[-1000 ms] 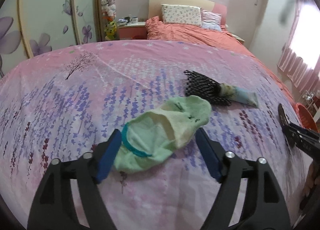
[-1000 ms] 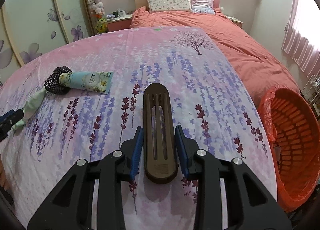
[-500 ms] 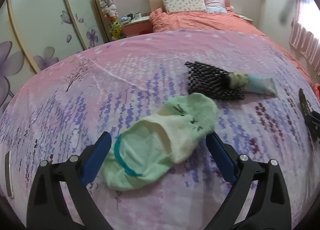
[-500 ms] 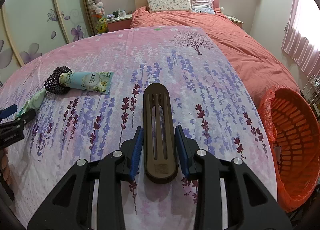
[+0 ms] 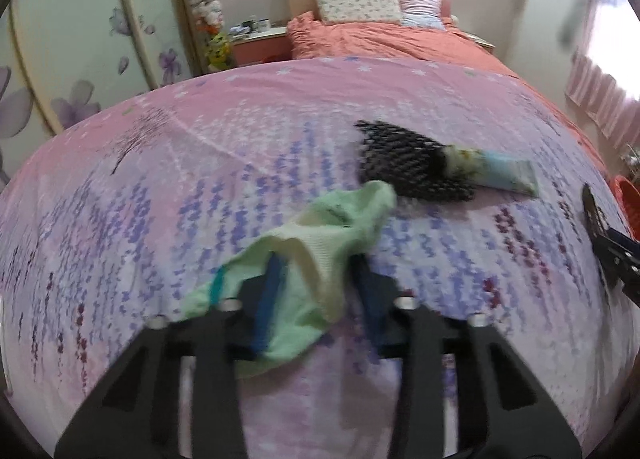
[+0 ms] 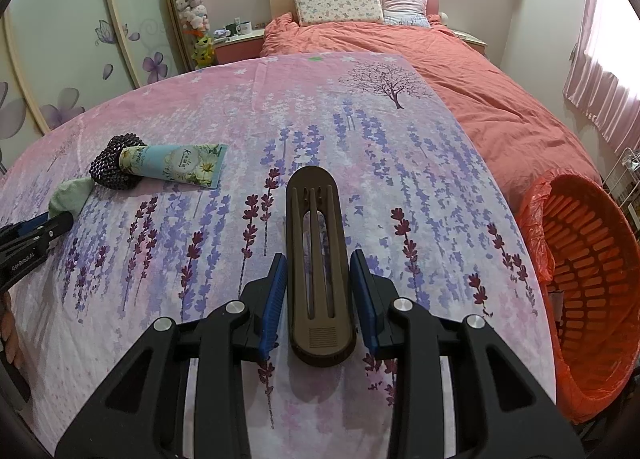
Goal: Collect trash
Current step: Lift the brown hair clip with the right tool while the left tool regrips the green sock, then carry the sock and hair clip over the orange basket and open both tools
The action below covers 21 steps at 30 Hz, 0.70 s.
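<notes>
My left gripper [image 5: 316, 279] is shut on a pale green sock [image 5: 320, 235], bunching it up on the pink floral bedspread [image 5: 160, 179]; the view is blurred. Beyond it lie a black mesh sleeve [image 5: 408, 171] and a light blue cream tube [image 5: 492, 171]. My right gripper [image 6: 320, 275] is shut on a flat brown slotted plastic piece [image 6: 316, 259] and holds it just above the bedspread [image 6: 400, 163]. The tube [image 6: 180, 165], mesh [image 6: 112, 167] and sock [image 6: 72, 193] show at its left, with the left gripper [image 6: 44, 229]. The right gripper [image 5: 600, 235] shows in the left view.
An orange basket [image 6: 592, 283] lined with an orange bag stands on the floor off the bed's right edge. A salmon duvet [image 6: 440, 59] and pillows [image 6: 340, 3] lie at the head. A wardrobe with flower doors [image 6: 80, 51] stands left.
My left gripper has moved forward over the sock and closed on it, lifting its middle into a fold. The right gripper has not moved.
</notes>
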### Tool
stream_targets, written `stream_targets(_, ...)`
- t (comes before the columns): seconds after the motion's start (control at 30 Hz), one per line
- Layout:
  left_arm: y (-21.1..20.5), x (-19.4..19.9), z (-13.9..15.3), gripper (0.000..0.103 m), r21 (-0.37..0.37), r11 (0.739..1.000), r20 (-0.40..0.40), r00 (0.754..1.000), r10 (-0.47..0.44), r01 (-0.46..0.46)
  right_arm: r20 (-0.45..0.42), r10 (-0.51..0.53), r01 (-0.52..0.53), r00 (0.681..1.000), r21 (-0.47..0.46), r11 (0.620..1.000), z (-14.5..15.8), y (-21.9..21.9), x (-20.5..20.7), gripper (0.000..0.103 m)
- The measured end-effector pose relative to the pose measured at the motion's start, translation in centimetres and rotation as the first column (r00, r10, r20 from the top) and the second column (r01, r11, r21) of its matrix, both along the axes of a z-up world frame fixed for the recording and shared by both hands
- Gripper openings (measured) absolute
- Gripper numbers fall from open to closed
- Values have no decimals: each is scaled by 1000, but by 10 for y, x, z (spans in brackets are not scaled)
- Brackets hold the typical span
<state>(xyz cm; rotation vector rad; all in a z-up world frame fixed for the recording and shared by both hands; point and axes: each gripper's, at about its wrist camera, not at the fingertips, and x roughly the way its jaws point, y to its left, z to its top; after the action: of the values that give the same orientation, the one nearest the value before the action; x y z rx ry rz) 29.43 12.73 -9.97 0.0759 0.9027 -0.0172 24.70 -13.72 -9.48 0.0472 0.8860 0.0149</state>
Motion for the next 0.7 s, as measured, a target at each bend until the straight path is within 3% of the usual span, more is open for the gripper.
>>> stream_targets(0.03,-4,0,0,16,10,1000,3,1000,-12,12,1,0,0,1000,2,1000,0,0,0,33)
stream_targets(0.1,-9,0,1,10,31,999,12,1000,-19,19,3,0,0,1000,10,1000,0,-2,0,33)
stream_targets(0.2,-5,-3,4,5,-18,1000,21,1000,-16,17,5,4,-4,1000,15,1000,1,-5,-4,33)
stream_targets(0.7,-8,-25,48,5,-87,995,113,993,-38,48,52,-4,1,999,47,999,23,-16,-31,33)
